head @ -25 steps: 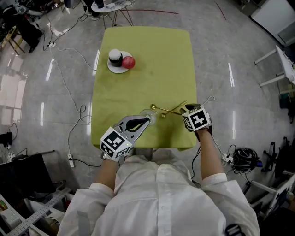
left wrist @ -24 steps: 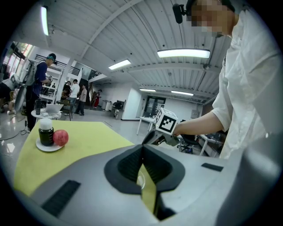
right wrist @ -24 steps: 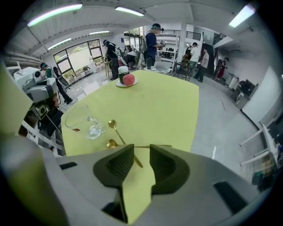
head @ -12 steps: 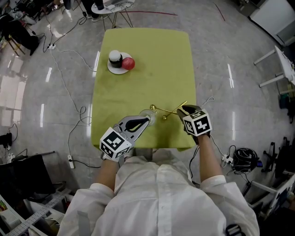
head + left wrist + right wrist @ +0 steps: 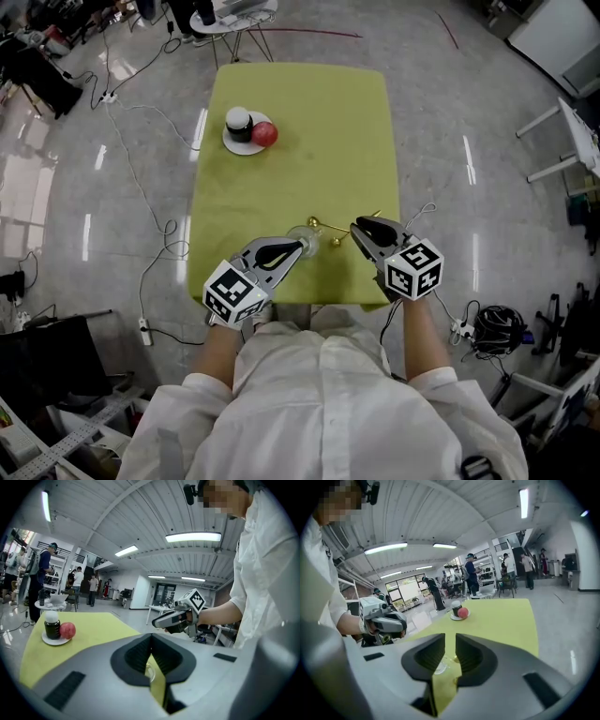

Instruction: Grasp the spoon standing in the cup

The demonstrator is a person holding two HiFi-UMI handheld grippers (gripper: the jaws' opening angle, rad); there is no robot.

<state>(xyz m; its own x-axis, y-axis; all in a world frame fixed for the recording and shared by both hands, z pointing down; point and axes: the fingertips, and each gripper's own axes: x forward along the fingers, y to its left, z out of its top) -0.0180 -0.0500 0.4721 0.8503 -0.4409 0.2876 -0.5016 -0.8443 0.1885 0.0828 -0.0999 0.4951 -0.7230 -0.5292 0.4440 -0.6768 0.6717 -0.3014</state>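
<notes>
Lifted and drawn back since the earlier frame, the right claw (image 5: 357,234) is seen with jaws just narrowed to a slit, nothing gripped. The handle of the spoon (image 5: 330,228) is best centred in that slit before closure. The spoon is found at the cup (image 5: 302,234), just ahead of the tips; the cup is pinched by the left claw (image 5: 298,247).

The head camera looks steeply down on the yellow-green table (image 5: 300,141), the person at 6 o'clock. Cameras riding the left gripper (image 5: 300,246) and right gripper (image 5: 357,230) look low and close across it; all three share the apple (image 5: 264,133).
</notes>
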